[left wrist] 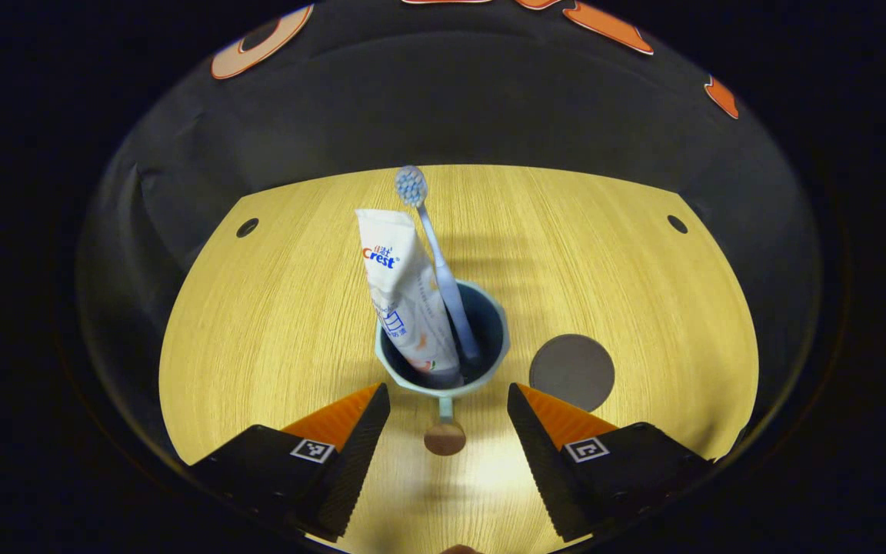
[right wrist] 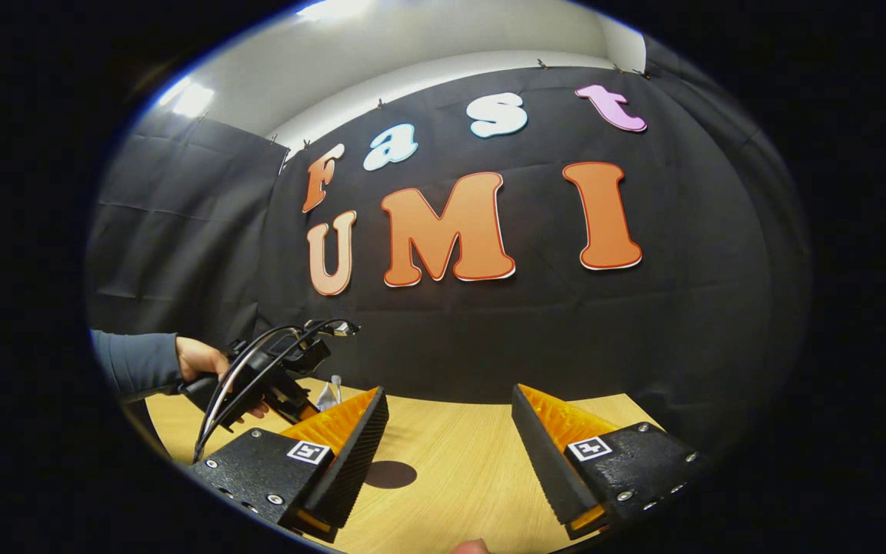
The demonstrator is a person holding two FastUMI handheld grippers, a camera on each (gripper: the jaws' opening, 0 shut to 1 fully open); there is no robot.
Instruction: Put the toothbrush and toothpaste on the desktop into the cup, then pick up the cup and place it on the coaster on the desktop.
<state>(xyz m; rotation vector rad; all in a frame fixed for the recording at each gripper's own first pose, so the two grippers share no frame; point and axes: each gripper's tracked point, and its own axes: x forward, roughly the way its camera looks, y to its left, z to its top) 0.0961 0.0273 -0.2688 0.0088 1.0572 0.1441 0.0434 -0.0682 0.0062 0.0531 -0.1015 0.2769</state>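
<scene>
In the left gripper view a pale blue cup [left wrist: 495, 323] stands on the wooden desktop [left wrist: 274, 308], its handle [left wrist: 444, 431] pointing toward me. A white toothpaste tube [left wrist: 404, 292] and a light blue toothbrush [left wrist: 435, 261] stand upright inside it. A round dark coaster [left wrist: 571, 372] lies just right of the cup. My left gripper [left wrist: 448, 396] is open, its fingers on either side of the handle, just short of the cup. In the right gripper view my right gripper [right wrist: 449, 400] is open and holds nothing, raised over the desk; the coaster [right wrist: 389, 474] lies below it.
Two small round holes [left wrist: 247, 227] [left wrist: 677, 224] mark the desk's far corners. In the right gripper view a person's hand [right wrist: 204, 362] and sleeve hold the other gripper [right wrist: 274, 369] at the left. Black cloth walls close the desk's far side.
</scene>
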